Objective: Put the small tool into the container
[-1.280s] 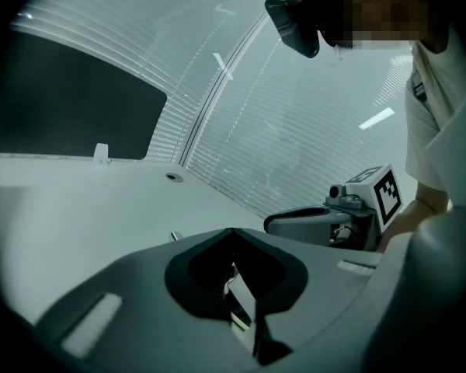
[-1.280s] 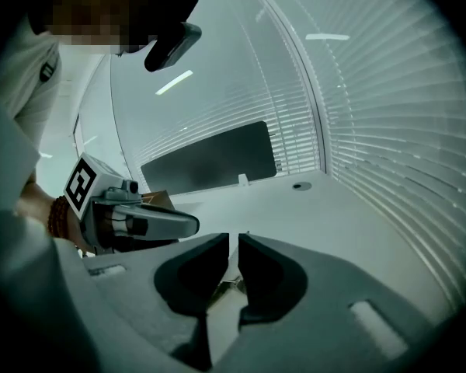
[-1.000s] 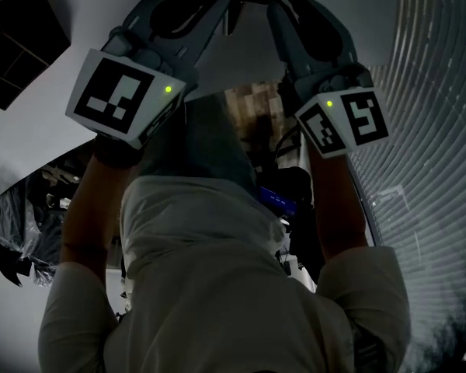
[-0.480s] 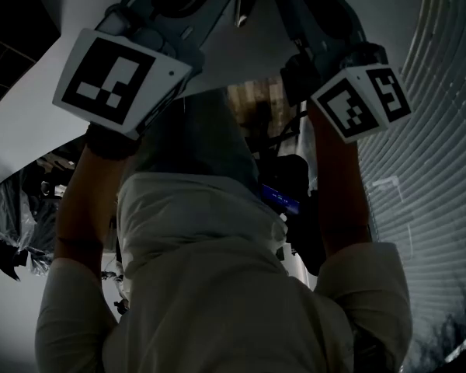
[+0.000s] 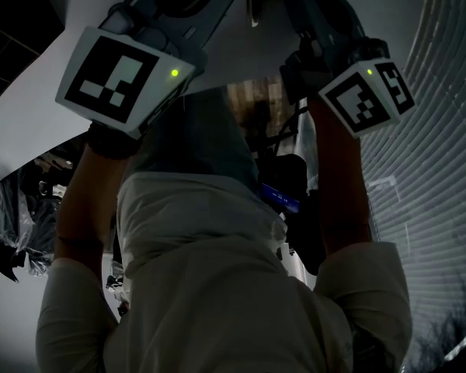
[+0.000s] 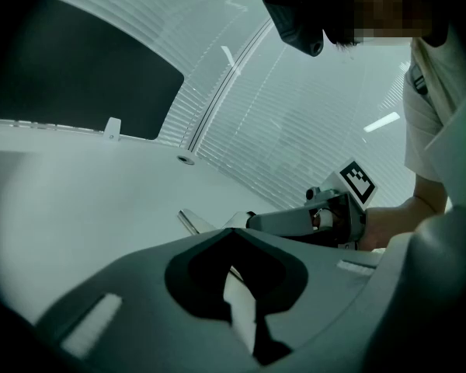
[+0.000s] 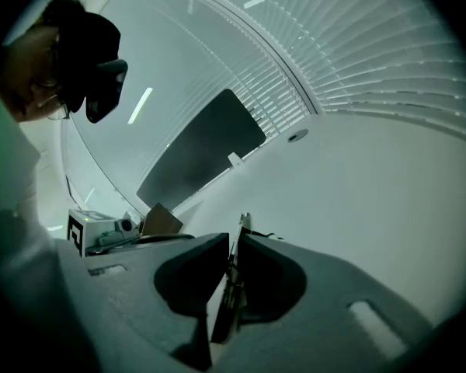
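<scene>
The small tool is still clamped in the right gripper, which has been raised slightly. The left gripper is held closed, and no container is seen yet.

We see our left gripper with its jaws pressed together on the small tool, a thin flat strip that pokes out past the tips. The right gripper reaches in close beside it, held by a hand. Behind them are white slats and a dark panel.
</scene>
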Available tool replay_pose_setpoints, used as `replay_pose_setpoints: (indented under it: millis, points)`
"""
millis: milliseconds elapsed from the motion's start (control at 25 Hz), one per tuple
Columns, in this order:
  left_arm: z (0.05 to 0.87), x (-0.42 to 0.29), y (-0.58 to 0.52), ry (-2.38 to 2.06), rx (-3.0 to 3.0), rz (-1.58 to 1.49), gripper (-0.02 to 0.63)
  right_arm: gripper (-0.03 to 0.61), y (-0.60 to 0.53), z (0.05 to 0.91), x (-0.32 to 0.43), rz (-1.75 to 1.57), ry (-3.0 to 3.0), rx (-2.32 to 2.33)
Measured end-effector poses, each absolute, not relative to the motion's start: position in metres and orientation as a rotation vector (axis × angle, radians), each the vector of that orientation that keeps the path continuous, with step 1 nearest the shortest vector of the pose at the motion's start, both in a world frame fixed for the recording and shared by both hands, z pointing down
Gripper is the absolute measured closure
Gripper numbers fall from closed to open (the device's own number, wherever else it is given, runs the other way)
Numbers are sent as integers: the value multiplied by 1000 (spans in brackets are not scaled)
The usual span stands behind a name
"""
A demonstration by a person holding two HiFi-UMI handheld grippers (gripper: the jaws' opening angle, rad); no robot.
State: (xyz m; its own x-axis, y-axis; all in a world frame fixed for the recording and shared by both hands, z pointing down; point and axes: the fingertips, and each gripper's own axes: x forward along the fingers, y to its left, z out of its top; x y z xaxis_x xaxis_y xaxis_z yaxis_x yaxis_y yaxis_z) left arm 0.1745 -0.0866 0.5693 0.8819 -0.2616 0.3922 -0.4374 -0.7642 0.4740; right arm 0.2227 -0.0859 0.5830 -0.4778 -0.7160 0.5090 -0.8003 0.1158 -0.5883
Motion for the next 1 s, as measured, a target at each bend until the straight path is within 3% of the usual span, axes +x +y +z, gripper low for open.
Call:
replay_pose_setpoints:
  millis: [1000]
  points:
    - [522, 140, -112, -639, 2480, 345, 611, 561, -106, 523, 191, 1145, -2379, 1440]
